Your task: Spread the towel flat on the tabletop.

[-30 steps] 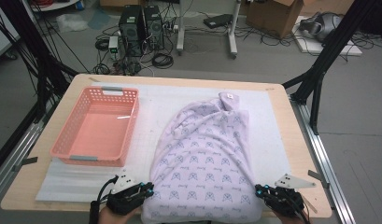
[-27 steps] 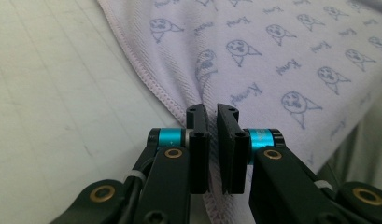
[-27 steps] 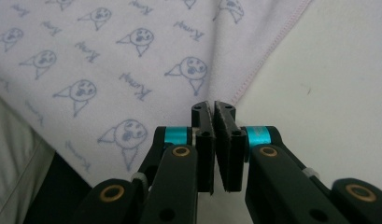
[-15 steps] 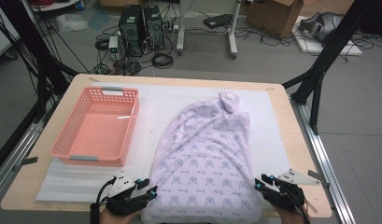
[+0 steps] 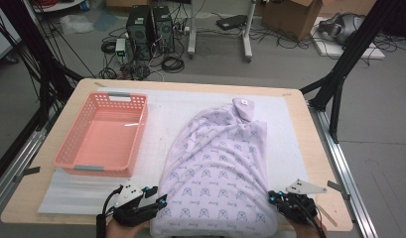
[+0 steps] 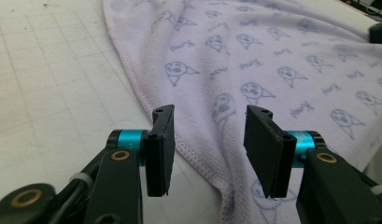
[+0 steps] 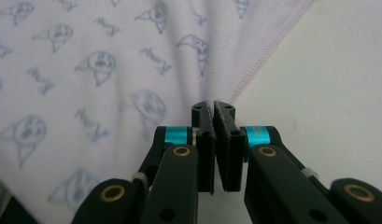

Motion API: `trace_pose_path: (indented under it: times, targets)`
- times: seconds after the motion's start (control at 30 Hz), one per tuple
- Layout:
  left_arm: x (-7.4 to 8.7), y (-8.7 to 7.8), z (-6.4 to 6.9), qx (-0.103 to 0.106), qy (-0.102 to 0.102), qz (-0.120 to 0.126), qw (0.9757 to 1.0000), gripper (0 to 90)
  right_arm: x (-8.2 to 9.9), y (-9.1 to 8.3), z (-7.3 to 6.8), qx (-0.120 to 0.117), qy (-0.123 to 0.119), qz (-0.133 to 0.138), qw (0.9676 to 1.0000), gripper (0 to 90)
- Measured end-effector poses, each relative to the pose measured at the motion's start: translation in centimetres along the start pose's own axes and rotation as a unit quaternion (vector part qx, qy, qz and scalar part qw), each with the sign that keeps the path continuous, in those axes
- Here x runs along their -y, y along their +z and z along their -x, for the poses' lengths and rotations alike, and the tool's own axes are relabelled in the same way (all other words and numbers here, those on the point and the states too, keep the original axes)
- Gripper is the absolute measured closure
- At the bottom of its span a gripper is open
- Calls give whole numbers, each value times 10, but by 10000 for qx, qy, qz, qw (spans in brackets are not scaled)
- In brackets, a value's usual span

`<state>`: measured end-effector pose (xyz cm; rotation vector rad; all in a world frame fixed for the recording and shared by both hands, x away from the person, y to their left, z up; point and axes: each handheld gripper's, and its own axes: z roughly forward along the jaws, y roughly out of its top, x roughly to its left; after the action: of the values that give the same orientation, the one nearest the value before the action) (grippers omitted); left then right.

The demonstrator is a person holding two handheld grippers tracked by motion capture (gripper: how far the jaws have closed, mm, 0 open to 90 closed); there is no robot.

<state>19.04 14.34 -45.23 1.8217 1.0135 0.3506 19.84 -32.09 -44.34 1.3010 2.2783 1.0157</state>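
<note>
A lilac towel [image 5: 215, 163] printed with small dog faces lies spread on the white mat, a label at its far tip. My left gripper [image 5: 158, 201] is at the towel's near left corner. In the left gripper view its jaws [image 6: 209, 116] stand open, having just been opening. The towel's stitched hem [image 6: 193, 151] runs under the gap and neither pad touches it. My right gripper [image 5: 275, 198] sits at the near right corner. It [image 7: 213, 106] has just been closing and is shut on the towel's edge [image 7: 254, 70], where the cloth's creases gather.
A pink plastic basket [image 5: 66, 144] with nothing in it stands on the left of the white foam mat [image 5: 166, 109]. The wooden table's right edge [image 5: 322, 163] lies beside my right gripper. Black frame legs, cables and computers stand beyond the table.
My left gripper's jaws have spread apart over the towel's corner. My right gripper's jaws parted and have come together again at the hem. Neither hand has shifted much.
</note>
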Motion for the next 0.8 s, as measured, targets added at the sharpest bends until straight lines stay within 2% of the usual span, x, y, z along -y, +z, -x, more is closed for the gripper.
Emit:
trace_pose_path:
  times: [0.17, 0.2, 0.23, 0.3, 0.4, 0.53, 0.67, 0.73, 0.8]
  targets:
    - [-3, 2, -1, -17, -13, 55, 10000, 521, 11, -17, 5, 30, -74, -173, 9998, 861]
    - [-5, 5, -2, -16, -1, 64, 10000, 513, 11, -18, 5, 4, -54, -134, 9999, 842]
    - [-7, 7, -2, -13, 22, 40, 10000, 506, 11, -19, 6, -63, 26, -8, 10000, 787]
    - [-13, 13, -4, -13, 42, 29, 10000, 495, 10, -20, 8, -47, 132, 187, 9997, 729]
    - [-24, 25, -9, -89, 24, -51, 9999, 491, 7, -20, 9, 53, 178, 382, 9991, 717]
    - [-35, 42, -22, -310, -157, -165, 9993, 517, 5, -17, 12, 121, 208, 463, 9986, 715]
    - [-39, 56, -31, -292, -339, -515, 9977, 571, 1, -12, 16, 165, 288, 518, 9981, 680]
    - [-39, 59, -29, -405, -224, -573, 9973, 585, 0, -8, 16, 199, 271, 486, 9983, 662]
    - [-38, 59, -25, -587, 10, -611, 9964, 646, -1, -2, 16, 210, 283, 388, 9986, 636]
